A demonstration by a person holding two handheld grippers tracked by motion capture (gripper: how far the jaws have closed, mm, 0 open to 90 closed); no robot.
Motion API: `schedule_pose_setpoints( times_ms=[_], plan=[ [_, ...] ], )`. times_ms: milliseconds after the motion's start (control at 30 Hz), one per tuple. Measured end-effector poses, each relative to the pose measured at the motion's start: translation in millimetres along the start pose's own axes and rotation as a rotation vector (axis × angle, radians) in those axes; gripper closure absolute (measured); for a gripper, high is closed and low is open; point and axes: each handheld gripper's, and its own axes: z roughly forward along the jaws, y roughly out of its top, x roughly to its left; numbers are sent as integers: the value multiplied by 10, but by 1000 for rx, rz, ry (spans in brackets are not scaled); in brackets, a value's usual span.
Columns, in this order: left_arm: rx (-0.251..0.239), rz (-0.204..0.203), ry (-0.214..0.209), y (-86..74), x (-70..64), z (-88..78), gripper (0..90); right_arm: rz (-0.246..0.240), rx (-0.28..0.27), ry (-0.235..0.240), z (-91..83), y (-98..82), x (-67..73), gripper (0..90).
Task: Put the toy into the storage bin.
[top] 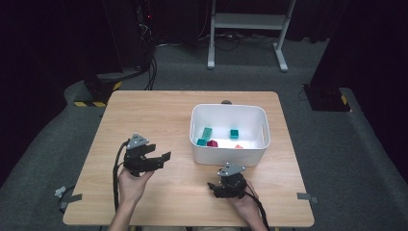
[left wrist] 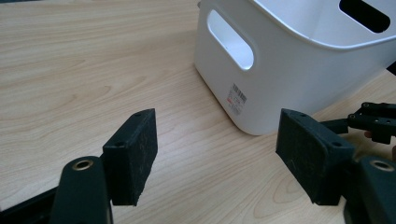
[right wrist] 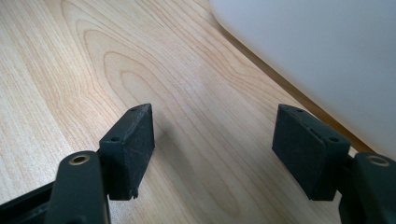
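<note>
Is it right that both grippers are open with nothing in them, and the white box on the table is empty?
Not quite. Both the left gripper and the right gripper are open with nothing in them, but the white box is not empty. The high view shows small blocks inside: teal ones, a dark red one and an orange one.

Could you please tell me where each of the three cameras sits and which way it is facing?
High view: above the person's side, looking forward and down at the table; both hands and grippers show.
Left gripper view: on the left gripper, facing the white bin; open jaws.
Right gripper view: on the right gripper, low over wood; open jaws.
Shared: the bin and tabletop.
</note>
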Motion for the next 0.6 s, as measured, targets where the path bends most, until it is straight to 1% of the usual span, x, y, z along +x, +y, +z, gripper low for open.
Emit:
schedule_pose_setpoints(
  times_ms=[433, 500, 600],
  plan=[
    [-1, 0, 9, -97, -20, -4, 294, 0, 0, 0, 0, 0, 0, 295],
    [-2, -9, 7, -123, -21, -7, 294, 0, 0, 0, 0, 0, 0, 295],
    [-4, -8, 7, -138, -21, -7, 294, 0, 0, 0, 0, 0, 0, 295]
  ],
)
